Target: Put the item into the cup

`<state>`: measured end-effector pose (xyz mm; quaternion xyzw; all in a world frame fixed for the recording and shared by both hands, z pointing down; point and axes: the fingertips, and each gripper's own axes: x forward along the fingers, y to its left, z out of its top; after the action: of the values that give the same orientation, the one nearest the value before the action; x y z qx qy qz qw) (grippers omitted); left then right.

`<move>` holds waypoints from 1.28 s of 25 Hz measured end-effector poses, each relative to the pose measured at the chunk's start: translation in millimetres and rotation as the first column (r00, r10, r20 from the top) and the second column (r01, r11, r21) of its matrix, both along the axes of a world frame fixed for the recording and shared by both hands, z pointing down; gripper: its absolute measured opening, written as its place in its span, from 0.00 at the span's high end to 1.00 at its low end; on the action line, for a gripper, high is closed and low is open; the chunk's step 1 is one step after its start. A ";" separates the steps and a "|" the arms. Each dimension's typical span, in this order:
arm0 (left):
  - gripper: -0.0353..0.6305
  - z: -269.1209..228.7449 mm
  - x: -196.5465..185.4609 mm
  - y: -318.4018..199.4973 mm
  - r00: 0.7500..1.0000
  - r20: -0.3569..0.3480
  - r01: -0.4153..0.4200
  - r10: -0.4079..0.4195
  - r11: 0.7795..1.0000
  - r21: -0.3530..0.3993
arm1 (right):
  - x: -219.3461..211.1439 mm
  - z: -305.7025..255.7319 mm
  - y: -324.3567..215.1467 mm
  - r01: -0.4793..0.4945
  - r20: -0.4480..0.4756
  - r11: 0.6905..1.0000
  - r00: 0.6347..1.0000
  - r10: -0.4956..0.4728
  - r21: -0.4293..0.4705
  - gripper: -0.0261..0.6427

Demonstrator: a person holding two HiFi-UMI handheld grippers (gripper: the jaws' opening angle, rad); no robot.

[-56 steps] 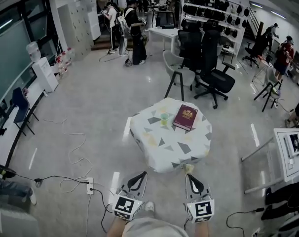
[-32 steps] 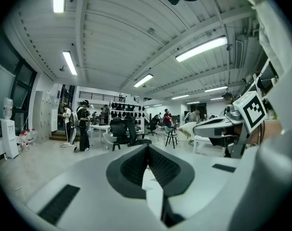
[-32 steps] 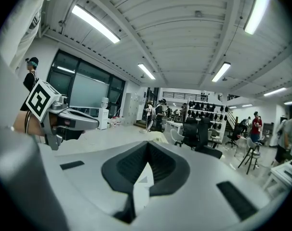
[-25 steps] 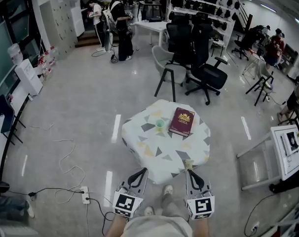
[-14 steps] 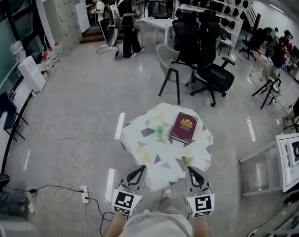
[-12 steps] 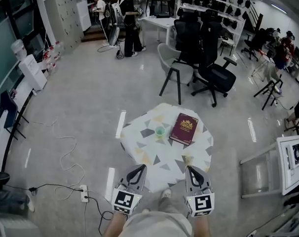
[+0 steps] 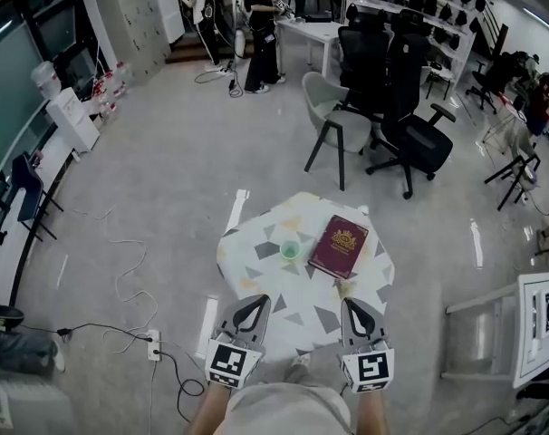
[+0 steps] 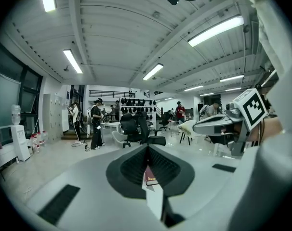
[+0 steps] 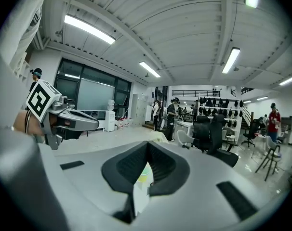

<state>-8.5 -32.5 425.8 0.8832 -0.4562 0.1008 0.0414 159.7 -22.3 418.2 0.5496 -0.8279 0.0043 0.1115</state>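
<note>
A small green cup (image 7: 291, 250) stands open-side up on the patterned table (image 7: 273, 284), left of a maroon book (image 7: 339, 246). My left gripper (image 7: 256, 300) hangs over the table's near edge, shut with nothing in it; through the slit of its jaws (image 8: 147, 149) I see the book (image 8: 150, 178). My right gripper (image 7: 347, 302) is over the near edge too, just short of the book. It is shut on a small pale yellow item (image 8: 187, 128), which pokes out past its tips (image 9: 158, 137). The cup lies ahead of both grippers, between them.
Grey and black chairs (image 7: 383, 107) stand beyond the table. People (image 7: 261, 16) stand at desks far back. A power strip with cables (image 7: 153, 344) lies on the floor to the left. A white stand (image 7: 539, 306) is at the right edge.
I have stepped closer: the table has come nearer in the head view, and both grippers now reach over its near edge. Both jaws look the same as before.
</note>
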 end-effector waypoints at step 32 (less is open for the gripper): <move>0.93 42.0 35.4 -82.3 0.998 0.049 0.039 -0.037 0.998 -0.053 | -0.6 51.7 -92.1 0.118 0.049 0.990 0.992 -0.114 -0.080 0.96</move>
<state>26.8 -114.8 467.8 0.8702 -0.4709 0.1337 0.0563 159.1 -114.3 469.9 0.4952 -0.8599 0.0440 0.1159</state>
